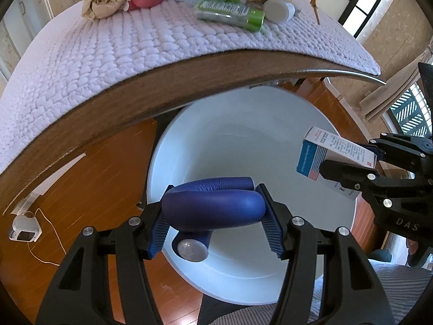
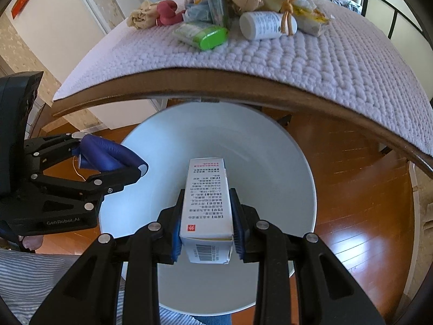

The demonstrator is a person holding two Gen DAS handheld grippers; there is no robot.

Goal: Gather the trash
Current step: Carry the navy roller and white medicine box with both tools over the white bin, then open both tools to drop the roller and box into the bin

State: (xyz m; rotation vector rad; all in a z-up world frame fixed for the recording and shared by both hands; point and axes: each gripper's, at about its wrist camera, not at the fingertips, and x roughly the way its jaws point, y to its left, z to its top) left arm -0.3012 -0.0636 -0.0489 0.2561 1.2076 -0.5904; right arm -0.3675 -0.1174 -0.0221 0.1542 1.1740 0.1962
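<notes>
Both grippers share one build. The left gripper [image 1: 213, 224] has glossy black plastic arms with triangular cut-outs, and round silver screw heads sit along the linkage behind its claw. Ribbed blue pads [image 1: 273, 233] line the inner faces of the fingers. The right gripper [image 2: 207, 230] has the same black frame, silver screws and blue pads. Seen side-on, the left body bears pale "GenRobot.AI" lettering. Behind the claws, blue-and-white striped clothing [image 2: 32, 276] shows.

1. Blue foam curler [image 1: 213, 208], bent double, is hanging crosswise over the white bin [image 1: 243, 140].
2. White medicine box [image 2: 207, 203], printed text facing up, is pointing lengthwise over the same bin.
3. Remaining trash, including a green bottle [image 1: 230, 13], is lying on the table mat.
</notes>
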